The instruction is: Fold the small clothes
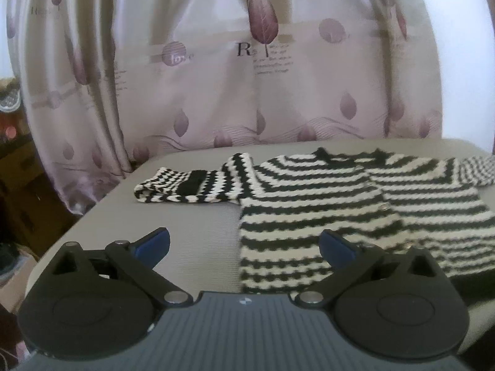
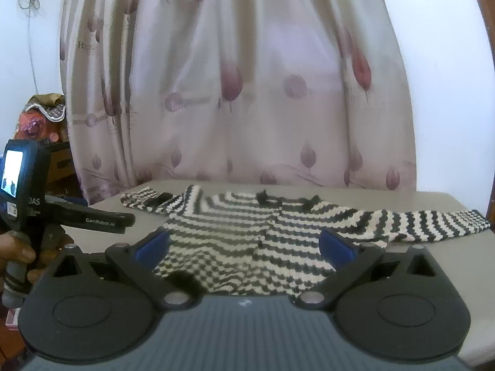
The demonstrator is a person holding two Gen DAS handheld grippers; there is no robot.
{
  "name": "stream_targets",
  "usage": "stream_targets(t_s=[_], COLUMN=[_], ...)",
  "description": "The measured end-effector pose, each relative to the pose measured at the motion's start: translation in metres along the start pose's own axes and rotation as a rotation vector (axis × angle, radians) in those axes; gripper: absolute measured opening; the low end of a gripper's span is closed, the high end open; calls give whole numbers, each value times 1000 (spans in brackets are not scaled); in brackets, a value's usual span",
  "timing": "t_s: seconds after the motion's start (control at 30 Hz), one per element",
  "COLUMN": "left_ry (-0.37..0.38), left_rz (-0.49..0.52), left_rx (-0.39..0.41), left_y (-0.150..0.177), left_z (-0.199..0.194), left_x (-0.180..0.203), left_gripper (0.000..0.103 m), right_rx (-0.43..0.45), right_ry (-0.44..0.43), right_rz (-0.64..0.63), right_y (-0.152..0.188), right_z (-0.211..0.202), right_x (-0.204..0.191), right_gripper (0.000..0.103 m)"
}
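Nearest the lens, both the left gripper (image 1: 244,244) and the right gripper (image 2: 244,244) hover with blue-padded fingers (image 1: 154,242) spread wide, pinching nothing. One striped knit sweater (image 2: 247,235) lies flat on the grey worktop (image 1: 198,225) just beyond them, its sleeves stretching left to right. Its left sleeve (image 1: 191,185) sits far-left of the left gripper; the right sleeve (image 2: 433,221) far-right of the right one.
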State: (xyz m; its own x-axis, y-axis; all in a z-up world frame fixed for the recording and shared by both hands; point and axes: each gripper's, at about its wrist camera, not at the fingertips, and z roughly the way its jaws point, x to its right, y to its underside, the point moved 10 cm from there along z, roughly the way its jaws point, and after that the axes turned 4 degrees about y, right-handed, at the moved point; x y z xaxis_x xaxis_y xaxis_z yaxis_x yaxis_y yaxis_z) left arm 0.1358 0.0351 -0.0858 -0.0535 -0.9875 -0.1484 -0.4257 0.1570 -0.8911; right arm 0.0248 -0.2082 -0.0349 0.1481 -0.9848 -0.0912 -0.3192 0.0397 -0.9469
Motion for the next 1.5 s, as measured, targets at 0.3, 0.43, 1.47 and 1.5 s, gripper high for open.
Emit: stream_targets(t_s=[0.3, 0.43, 1.47, 1.5], left_ry=[-125, -148, -243, -264], left_rz=[239, 393, 72, -68], left_rx=[82, 96, -124, -146], left_y=[-17, -25, -43, -39], left_z=[58, 103, 271, 264], left_x=[-63, -95, -261, -278], left_gripper=[97, 95, 15, 15], right_rx=[-59, -93, -287, -286], right_ry=[-12, -11, 9, 10], right_rz=[2, 5, 12, 13], right_y=[12, 20, 53, 52], right_z=[26, 40, 126, 126], right_x=[2, 4, 3, 4], right_gripper=[103, 103, 103, 103])
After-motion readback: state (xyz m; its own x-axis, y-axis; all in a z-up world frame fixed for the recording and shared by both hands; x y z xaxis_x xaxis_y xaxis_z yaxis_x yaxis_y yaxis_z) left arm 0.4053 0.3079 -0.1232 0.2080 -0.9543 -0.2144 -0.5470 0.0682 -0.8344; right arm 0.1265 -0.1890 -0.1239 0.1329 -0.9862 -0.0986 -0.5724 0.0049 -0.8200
